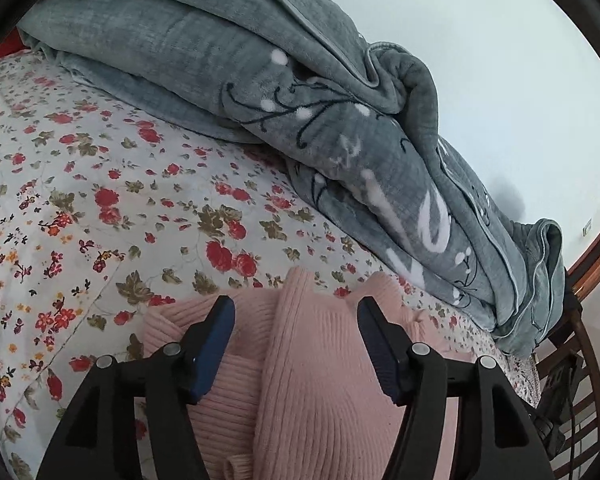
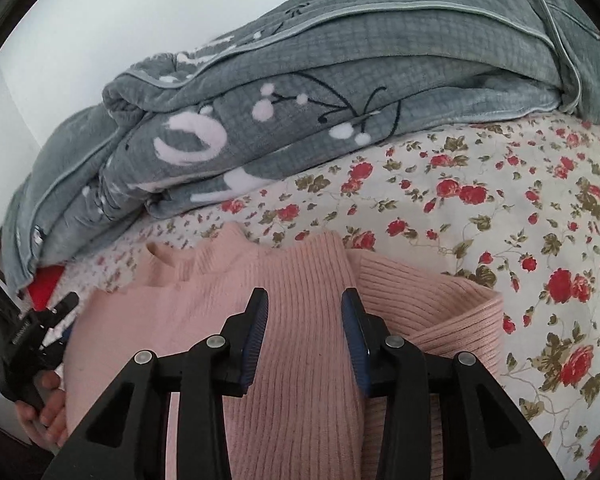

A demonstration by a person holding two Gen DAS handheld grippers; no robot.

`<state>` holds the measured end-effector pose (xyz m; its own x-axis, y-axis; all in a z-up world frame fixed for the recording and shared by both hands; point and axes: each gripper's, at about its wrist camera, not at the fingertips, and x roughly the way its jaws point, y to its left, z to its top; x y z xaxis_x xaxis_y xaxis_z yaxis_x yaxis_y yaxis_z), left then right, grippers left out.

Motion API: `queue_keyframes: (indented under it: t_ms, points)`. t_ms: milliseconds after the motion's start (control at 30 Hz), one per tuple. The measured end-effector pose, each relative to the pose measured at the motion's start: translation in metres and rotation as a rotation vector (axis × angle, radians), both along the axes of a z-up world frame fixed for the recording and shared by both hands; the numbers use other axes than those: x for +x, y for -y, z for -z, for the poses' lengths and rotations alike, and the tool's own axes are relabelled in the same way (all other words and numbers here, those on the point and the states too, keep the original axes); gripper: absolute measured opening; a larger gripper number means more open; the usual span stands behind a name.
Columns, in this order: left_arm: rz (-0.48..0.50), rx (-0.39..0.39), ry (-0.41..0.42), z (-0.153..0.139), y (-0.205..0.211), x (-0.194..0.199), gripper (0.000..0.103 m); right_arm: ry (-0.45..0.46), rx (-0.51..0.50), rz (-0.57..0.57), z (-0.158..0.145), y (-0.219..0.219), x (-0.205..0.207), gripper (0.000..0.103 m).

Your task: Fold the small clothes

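Observation:
A pink ribbed knit sweater lies partly folded on a floral bedsheet. My left gripper is open, its jaws spread wide just above the sweater's folded panel, holding nothing. In the right wrist view the same sweater lies with its collar at the far left and a sleeve folded across at the right. My right gripper is open above the sweater's middle, jaws apart and empty. The left gripper also shows at the left edge of the right wrist view, held by a hand.
A bulky grey blanket with white and black print is piled along the far side of the bed, also in the right wrist view. A wooden chair stands beyond the bed's edge. A white wall lies behind.

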<state>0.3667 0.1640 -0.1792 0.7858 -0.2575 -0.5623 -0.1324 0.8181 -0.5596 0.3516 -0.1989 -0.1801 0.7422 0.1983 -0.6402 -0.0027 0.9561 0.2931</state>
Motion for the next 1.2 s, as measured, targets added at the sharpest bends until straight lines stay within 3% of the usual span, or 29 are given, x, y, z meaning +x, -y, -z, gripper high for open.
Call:
queue_keyframes:
  t_ms: [100, 167, 233, 300, 833, 1200]
  points:
    - [-0.003, 0.002, -0.002, 0.001, 0.000, 0.000, 0.062, 0.000, -0.021, 0.008, 0.001, -0.001, 0.000, 0.035]
    - [-0.009, 0.016, -0.002, 0.000, 0.001, -0.001, 0.062, -0.005, -0.039, 0.017, 0.001, -0.002, 0.001, 0.026]
    - [-0.016, 0.037, 0.003, -0.001, 0.003, -0.002, 0.062, -0.017, -0.026, 0.012, 0.003, 0.000, 0.002, 0.003]
    - [-0.018, 0.050, 0.007, -0.002, 0.004, -0.002, 0.062, -0.021, -0.005, 0.013, 0.004, 0.003, 0.003, 0.001]
    - [-0.030, 0.042, 0.014, -0.003, 0.001, 0.000, 0.061, 0.055, -0.004, 0.061, -0.006, 0.009, -0.008, 0.000]
    - [-0.037, 0.040, 0.034, -0.004, 0.001, -0.005, 0.061, 0.049, -0.009, 0.066, -0.005, 0.008, -0.008, 0.000]
